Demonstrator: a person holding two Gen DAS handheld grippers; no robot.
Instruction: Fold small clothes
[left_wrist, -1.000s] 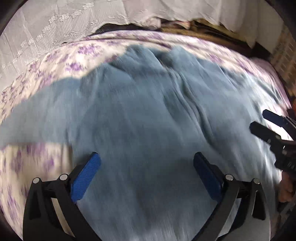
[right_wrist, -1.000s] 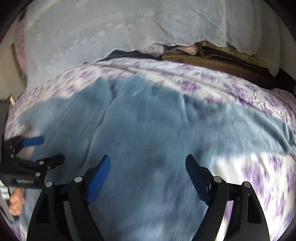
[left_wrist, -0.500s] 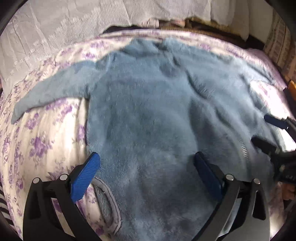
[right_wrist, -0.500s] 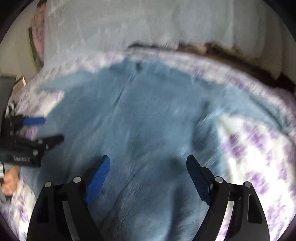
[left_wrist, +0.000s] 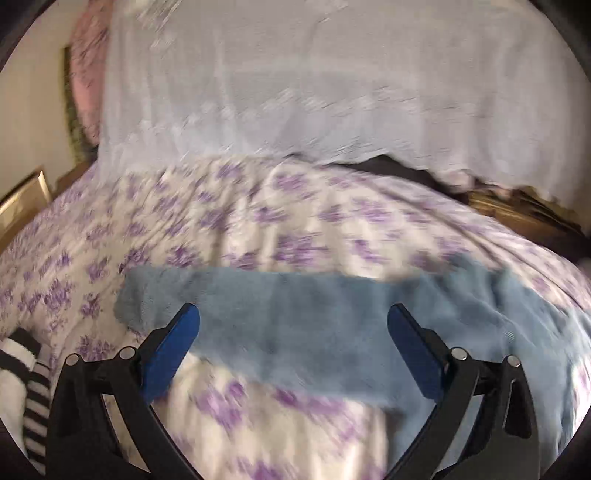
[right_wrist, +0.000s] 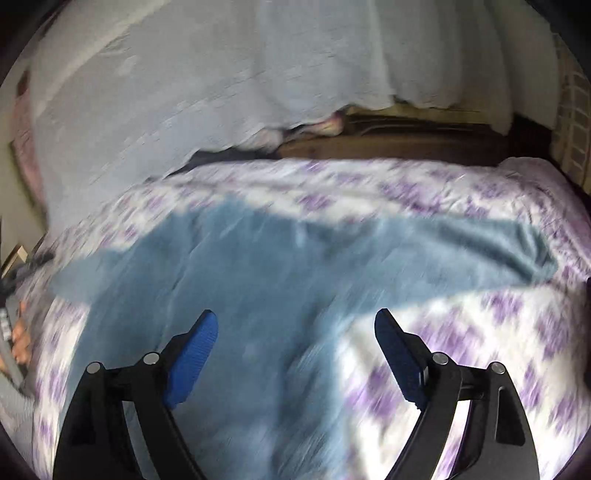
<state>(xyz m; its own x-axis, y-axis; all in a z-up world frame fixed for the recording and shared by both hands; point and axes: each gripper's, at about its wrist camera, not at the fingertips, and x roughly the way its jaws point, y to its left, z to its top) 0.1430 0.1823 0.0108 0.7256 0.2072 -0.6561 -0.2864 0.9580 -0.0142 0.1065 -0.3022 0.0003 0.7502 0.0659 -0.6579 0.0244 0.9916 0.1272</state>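
Observation:
A small fuzzy blue garment (right_wrist: 258, 280) lies spread flat on the purple-flowered bedspread (right_wrist: 480, 332). In the left wrist view its left sleeve (left_wrist: 280, 325) stretches across the frame. My left gripper (left_wrist: 293, 343) is open and empty, hovering over that sleeve. My right gripper (right_wrist: 295, 343) is open and empty, over the garment's right side where its right sleeve (right_wrist: 480, 254) runs out to the right. Both views are blurred by motion.
A white lace cloth (left_wrist: 295, 92) hangs behind the bed. A black-and-white striped piece of clothing (left_wrist: 29, 384) lies at the bed's left edge. A wooden bed frame (right_wrist: 406, 140) shows at the back. The person's hand (right_wrist: 20, 336) shows at the far left.
Both grippers have swung outward: the left one from the garment's body to its left sleeve, the right one toward the right side. Both stay open.

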